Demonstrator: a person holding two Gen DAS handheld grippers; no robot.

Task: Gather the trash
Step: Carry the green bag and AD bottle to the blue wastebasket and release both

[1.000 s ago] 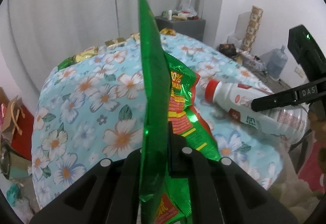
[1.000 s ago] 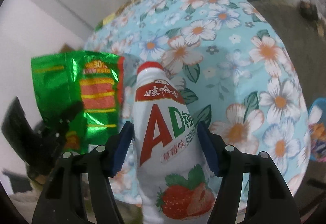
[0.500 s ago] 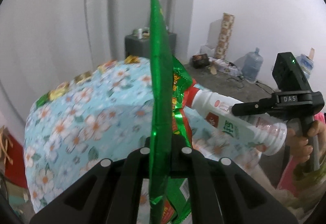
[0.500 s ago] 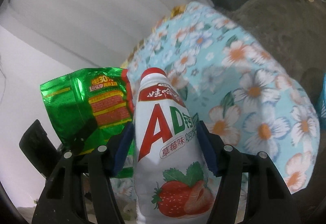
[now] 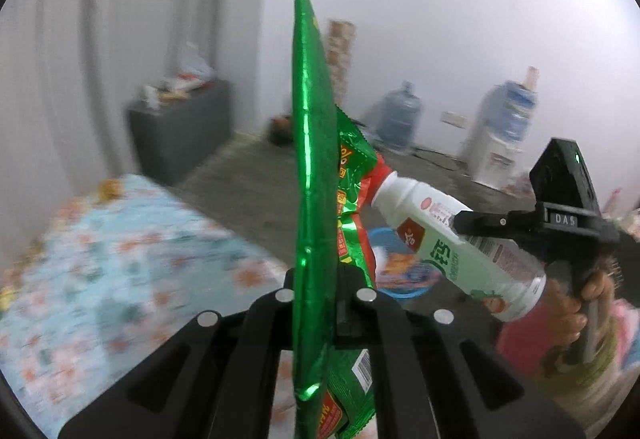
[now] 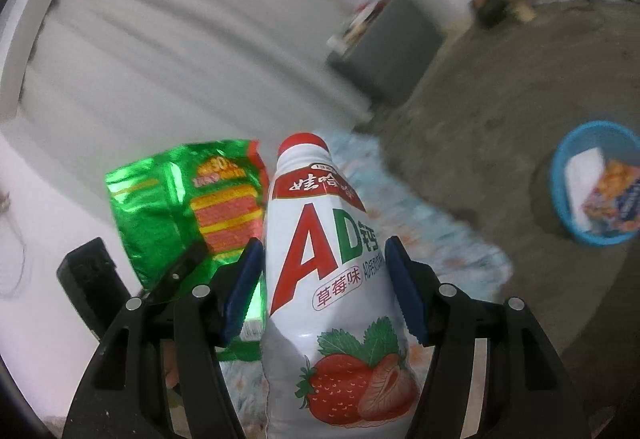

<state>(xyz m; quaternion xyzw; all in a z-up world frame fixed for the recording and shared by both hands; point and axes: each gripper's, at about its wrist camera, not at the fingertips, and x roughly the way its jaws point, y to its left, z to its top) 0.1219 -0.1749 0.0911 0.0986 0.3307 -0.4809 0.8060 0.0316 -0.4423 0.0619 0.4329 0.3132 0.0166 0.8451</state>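
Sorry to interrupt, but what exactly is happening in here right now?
A person is collecting trash with two tools. The left hand-held gripper is clamped on a green snack bag, and the right hand-held gripper is clamped on a white strawberry drink bottle. Both are held in the air. A blue basin on the floor already holds some trash.

Snack bag (image 6: 184, 215) left of bottle (image 6: 328, 279), basin (image 6: 592, 183) on floor right

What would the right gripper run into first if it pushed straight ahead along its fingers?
Likely nothing close. The right gripper, shut on the white bottle, points over the floral cloth's edge toward the grey cabinet and curtain; the blue basin sits off right. Depth unclear.
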